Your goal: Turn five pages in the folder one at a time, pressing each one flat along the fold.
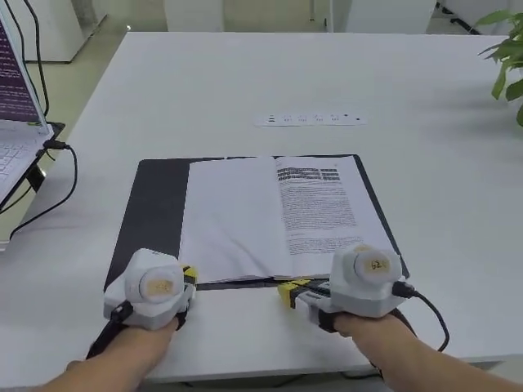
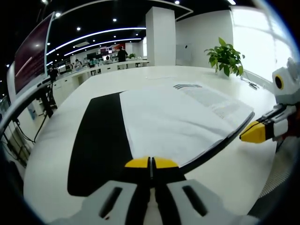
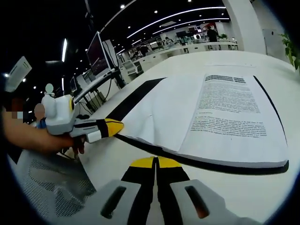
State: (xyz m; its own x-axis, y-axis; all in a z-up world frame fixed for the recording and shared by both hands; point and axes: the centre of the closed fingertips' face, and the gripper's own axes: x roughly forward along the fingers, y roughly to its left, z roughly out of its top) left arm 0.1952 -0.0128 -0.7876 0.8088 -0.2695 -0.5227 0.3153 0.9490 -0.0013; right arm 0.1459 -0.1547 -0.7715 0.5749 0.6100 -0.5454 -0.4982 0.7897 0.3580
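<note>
Big open-plan office. The gripper views give you the deep part of it, with ceiling light strips, rows of desks and a white pillar [image 2: 161,35]. The head view just looks down on the white tabletop [image 1: 441,212].

The folder [image 1: 151,208] lies open and flat on it, near the person's edge. Its black cover pokes out on the left, with a blank page [image 1: 233,216] left of the fold and a printed page [image 1: 320,204] right of it. It sits just ahead of both tongs.

The left tongs [image 2: 151,162] are pressed together with nothing in them, tips right at the folder's near edge by the black cover. Can't tell if they touch it. The right tongs [image 3: 155,162] are squeezed together too, also empty, just short of the near edge below the printed page. Each gripper view catches the other gripper's yellow tips coming in from the side.

Smaller stuff: a laptop [image 1: 15,106] at the left edge with a cable [image 1: 61,192] trailing off, a potted plant [image 2: 225,56] far right, and a white power strip [image 1: 310,119] beyond the folder.
</note>
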